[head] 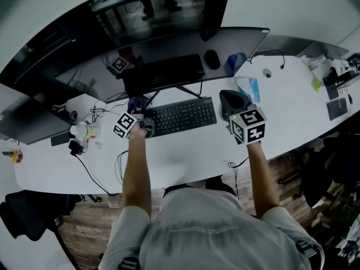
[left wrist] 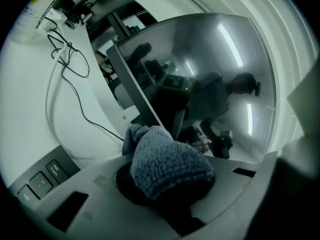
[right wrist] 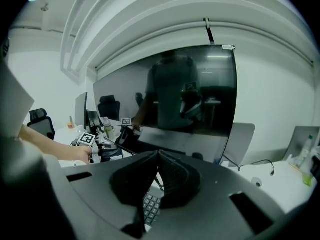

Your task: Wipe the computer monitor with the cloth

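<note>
The big white curved tabletop is carrying everything here, and the monitor is standing along its far edge, wide, dark and glossy enough that it's mirroring the whole room. That shine is telling me smears will show, so I'm guessing long overlapping passes with light, even pressure are the way to go, not scrubbing in spots. A flat black keyboard is lying just in front of the screen, toward the middle of the tabletop. The right gripper is hanging over the tabletop's right half with its dark ribbed fingers pressed together on nothing, so it's basically idling. The left gripper is doing the work: its fingers are clamping the cloth, a soft blue-grey looped terry wad that's bulging out past the tips. It's sitting right by the monitor's lower left corner, off the keyboard's left end; whether it's actually touching the glass I can't tell. I'd say keeping that puffy bit leading, so the hard fingers aren't meeting the screen, is what matters most.
</note>
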Action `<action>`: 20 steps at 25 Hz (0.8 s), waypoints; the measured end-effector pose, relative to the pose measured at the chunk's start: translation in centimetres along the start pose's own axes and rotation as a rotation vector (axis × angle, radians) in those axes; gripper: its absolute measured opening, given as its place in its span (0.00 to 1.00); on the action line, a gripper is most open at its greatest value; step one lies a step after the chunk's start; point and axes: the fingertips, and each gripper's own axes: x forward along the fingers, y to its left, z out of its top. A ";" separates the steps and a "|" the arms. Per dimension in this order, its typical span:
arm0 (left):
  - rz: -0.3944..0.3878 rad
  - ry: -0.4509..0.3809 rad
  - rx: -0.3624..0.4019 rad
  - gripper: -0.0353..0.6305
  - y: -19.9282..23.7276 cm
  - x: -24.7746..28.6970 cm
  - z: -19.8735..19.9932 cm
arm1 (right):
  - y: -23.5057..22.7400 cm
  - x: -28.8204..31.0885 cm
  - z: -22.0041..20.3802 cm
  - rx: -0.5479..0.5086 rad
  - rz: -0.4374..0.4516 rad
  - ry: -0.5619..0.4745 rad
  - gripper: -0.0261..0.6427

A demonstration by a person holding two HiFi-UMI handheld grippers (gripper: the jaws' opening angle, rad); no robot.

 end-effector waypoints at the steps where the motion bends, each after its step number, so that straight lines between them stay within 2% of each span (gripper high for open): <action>1: 0.000 -0.001 0.000 0.13 -0.2 0.2 -0.2 | -0.1 0.0 0.0 0.000 0.001 -0.002 0.04; 3: -0.007 0.011 0.000 0.13 -0.7 0.5 -0.9 | -0.5 -0.1 0.0 0.002 0.004 -0.005 0.04; 7: -0.045 0.093 0.036 0.13 -2.6 2.0 -4.0 | -1.6 -0.6 -0.4 0.011 -0.003 -0.006 0.04; 10: -0.069 0.112 0.025 0.13 -3.8 2.9 -6.0 | -2.7 -1.5 -0.8 0.016 -0.015 -0.005 0.04; 20: -0.158 0.242 0.069 0.13 -9.1 6.9 -14.2 | -8.0 -5.4 -3.2 0.018 -0.097 0.025 0.04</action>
